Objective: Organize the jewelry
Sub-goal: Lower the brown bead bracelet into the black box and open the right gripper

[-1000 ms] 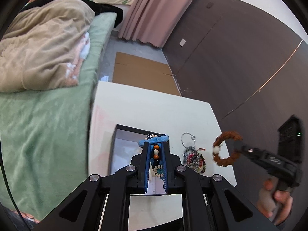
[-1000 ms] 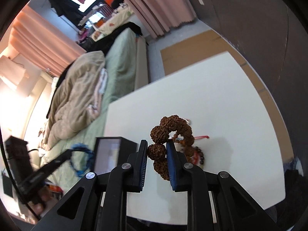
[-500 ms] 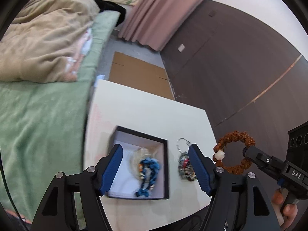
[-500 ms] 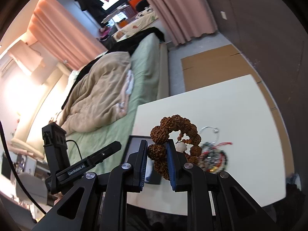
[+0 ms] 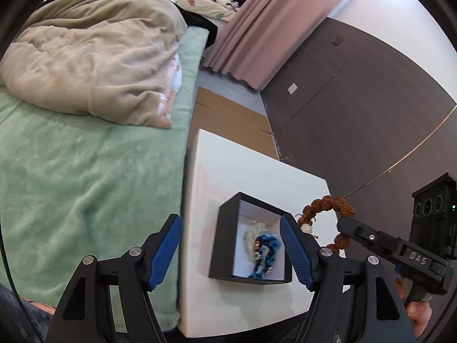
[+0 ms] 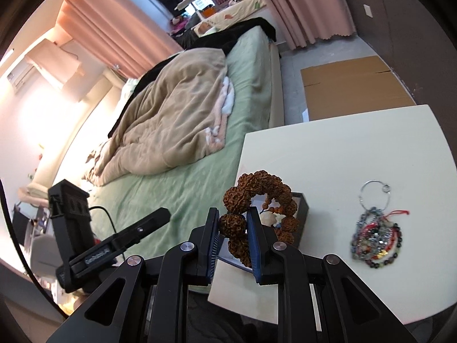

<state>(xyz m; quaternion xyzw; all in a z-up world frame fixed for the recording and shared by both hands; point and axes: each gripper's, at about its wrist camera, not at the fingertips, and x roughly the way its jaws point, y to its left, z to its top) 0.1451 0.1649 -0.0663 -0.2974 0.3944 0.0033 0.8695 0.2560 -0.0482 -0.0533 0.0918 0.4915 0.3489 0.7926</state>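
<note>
The left tongs (image 5: 231,248) are released, their blue pads spread wide with nothing between them, held above the near edge of the white bench (image 5: 242,168) beside the bed (image 5: 85,177). A black box (image 5: 228,234) with a white lining sits on the bench; a blue bracelet (image 5: 265,251) and a pale one (image 5: 252,235) lie inside it, touching each other. The right tongs (image 6: 232,228) are clenched on a brown bracelet (image 6: 257,197) of large knobbly beads, gripping one bead while the rest of the loop stands upright above the pads. This bracelet hangs in the air over the box's right side, above the bench. Well to the right of the box, a pile (image 6: 377,234) of mixed beaded bracelets with a silver ring (image 6: 374,191) lies on the bench.
</note>
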